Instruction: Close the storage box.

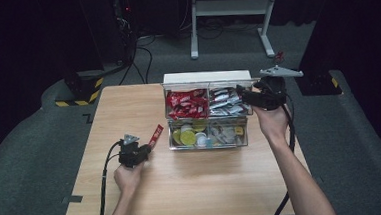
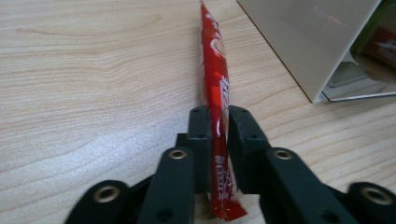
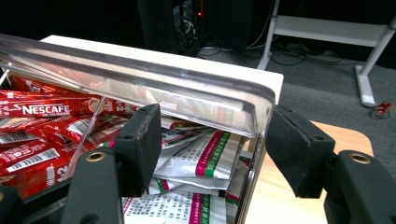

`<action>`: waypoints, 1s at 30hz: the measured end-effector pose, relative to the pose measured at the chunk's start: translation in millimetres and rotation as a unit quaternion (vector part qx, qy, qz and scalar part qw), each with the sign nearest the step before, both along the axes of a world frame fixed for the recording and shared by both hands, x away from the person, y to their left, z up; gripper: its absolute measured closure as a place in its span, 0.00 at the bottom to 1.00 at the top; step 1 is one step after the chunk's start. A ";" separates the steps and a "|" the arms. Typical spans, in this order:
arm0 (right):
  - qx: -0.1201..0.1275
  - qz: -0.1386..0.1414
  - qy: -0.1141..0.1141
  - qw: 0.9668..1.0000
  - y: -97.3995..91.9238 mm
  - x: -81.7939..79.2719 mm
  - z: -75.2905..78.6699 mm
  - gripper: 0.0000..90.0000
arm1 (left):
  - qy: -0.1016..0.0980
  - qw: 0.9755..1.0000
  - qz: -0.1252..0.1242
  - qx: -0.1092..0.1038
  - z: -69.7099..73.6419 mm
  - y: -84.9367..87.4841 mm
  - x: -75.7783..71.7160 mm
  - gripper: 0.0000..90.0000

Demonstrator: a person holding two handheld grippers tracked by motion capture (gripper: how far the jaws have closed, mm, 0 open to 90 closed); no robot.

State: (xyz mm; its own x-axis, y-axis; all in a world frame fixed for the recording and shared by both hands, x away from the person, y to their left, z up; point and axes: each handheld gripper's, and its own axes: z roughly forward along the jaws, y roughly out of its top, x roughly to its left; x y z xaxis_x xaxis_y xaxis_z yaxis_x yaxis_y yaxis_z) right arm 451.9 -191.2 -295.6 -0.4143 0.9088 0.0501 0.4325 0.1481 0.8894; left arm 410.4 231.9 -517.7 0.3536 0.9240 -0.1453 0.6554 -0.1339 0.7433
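The left gripper (image 2: 218, 122) has its jaws closed on a red sachet (image 2: 217, 98) just above the table (image 1: 128, 106), left of the clear organizer box (image 1: 208, 139), while the right gripper (image 3: 212, 140) straddles the box's far right corner, jaws apart

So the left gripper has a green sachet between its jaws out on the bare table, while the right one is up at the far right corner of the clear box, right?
Not quite: the sachet in the left gripper is red, not green, as the left gripper view shows. The rest holds: it's over the table, and the right gripper is at the clear box.
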 end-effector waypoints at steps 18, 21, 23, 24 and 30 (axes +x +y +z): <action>0.004 0.001 -0.010 1.000 -0.5 -6.8 3.5 0.40 | -0.015 1.000 0.021 -0.015 17.2 31.1 -16.4 0.60; 0.006 0.003 -0.010 1.000 -1.1 -7.6 4.0 0.41 | -0.013 0.999 0.035 -0.011 15.3 36.1 -19.3 0.60; 0.006 0.004 -0.013 1.000 -1.5 -8.5 4.4 0.41 | -0.011 0.999 0.045 -0.003 12.5 40.8 -21.4 0.59; 0.006 0.004 -0.013 1.000 -1.5 -8.8 4.5 0.41 | -0.010 0.999 0.048 0.000 11.6 42.2 -22.3 0.59; 0.004 0.006 -0.012 1.000 -2.1 -11.1 4.3 0.41 | -0.004 0.998 0.068 0.010 5.1 52.0 -28.8 0.58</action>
